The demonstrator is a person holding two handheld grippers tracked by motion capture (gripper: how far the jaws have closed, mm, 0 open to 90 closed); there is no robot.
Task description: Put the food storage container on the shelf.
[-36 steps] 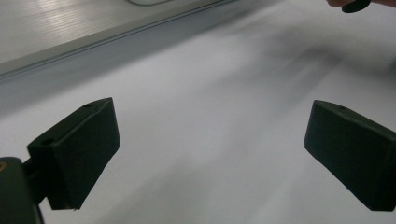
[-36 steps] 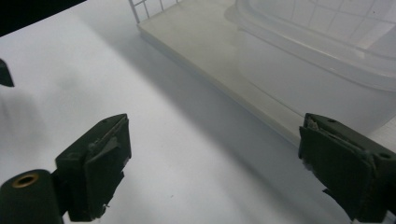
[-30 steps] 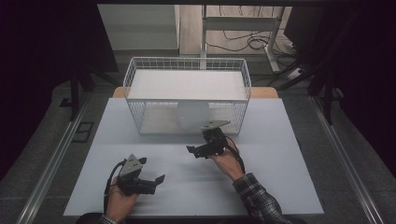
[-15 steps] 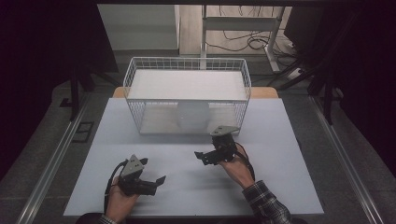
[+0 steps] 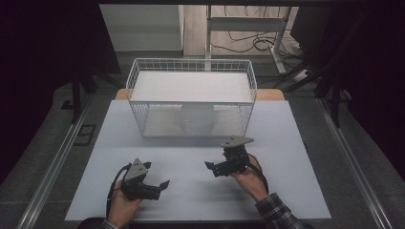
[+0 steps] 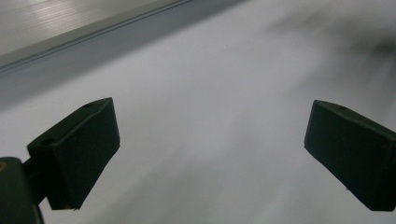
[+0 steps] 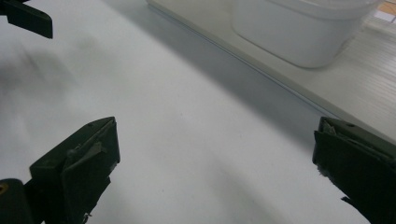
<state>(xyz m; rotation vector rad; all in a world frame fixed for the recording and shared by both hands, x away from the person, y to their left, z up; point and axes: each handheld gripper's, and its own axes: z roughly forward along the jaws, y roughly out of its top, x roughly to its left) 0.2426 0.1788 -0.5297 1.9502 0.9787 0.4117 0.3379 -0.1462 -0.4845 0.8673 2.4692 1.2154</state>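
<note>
A white wire basket (image 5: pixel 191 86) stands at the back middle of the white table (image 5: pixel 286 191). Inside it, near its front wall, sits a white round tub (image 5: pixel 197 119), which the right gripper view shows as the tub (image 7: pixel 303 32) at the top right. In front of the basket a hand holds my right gripper (image 5: pixel 211 167), which points left. Its jaws have just been opening and are wide apart over bare table, with nothing between them (image 7: pixel 215 154). My left gripper (image 5: pixel 164 184) rests low at the near left and points right, open and empty (image 6: pixel 210 135).
A metal rail (image 5: pixel 52 167) runs along the left side of the table and another (image 5: pixel 353 167) along the right. Behind the table there are a desk frame and cables (image 5: pixel 248 43) on the floor. In the right gripper view, one jaw of the other gripper (image 7: pixel 28 18) shows at the top left.
My right gripper has drawn back from the basket's front wall toward the person and a little to the right. The left gripper has stayed in place.
</note>
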